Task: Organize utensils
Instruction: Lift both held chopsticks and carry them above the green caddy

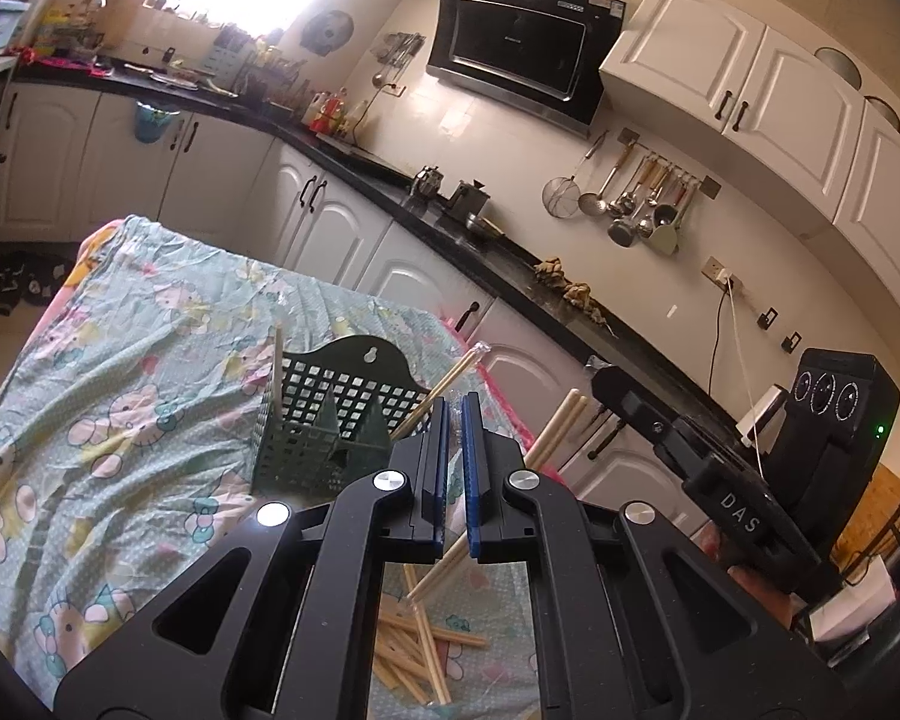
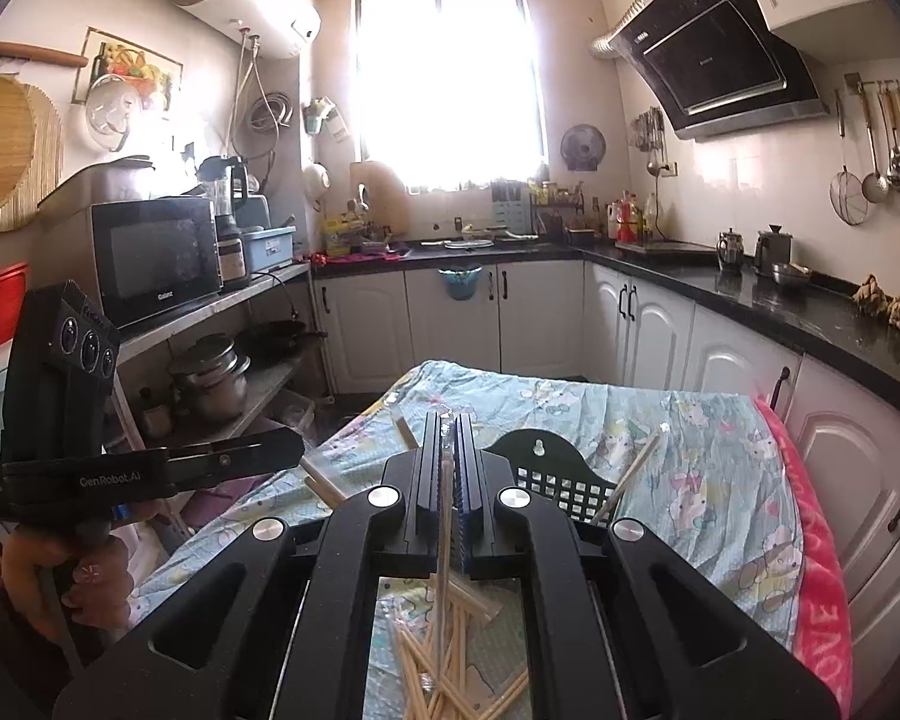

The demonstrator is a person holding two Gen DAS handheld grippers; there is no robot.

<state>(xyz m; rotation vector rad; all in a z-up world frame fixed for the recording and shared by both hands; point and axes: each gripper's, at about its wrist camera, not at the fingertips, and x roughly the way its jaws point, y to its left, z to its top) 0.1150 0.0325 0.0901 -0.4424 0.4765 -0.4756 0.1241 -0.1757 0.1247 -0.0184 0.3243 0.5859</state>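
A dark green utensil basket (image 1: 324, 414) (image 2: 546, 468) stands on the cloth-covered table. One chopstick (image 1: 277, 366) stands in it and another wrapped one (image 1: 438, 393) (image 2: 636, 474) leans out. My left gripper (image 1: 455, 402) (image 2: 297, 450) is shut on a pair of pale chopsticks (image 1: 561, 426) (image 2: 321, 483) that slant across its blue pads, with clear film between them. My right gripper (image 2: 448, 420) (image 1: 606, 384) is shut on a thin wrapped chopstick (image 2: 444, 516) that hangs down. A pile of loose chopsticks (image 1: 414, 648) (image 2: 444, 660) lies below both grippers.
The table's cartoon-print cloth (image 1: 120, 372) drops off at the far end, with a pink towel (image 2: 816, 576) on its right edge. White cabinets under a black counter (image 2: 750, 294) run along the right. A shelf with a microwave (image 2: 156, 258) and pots stands left.
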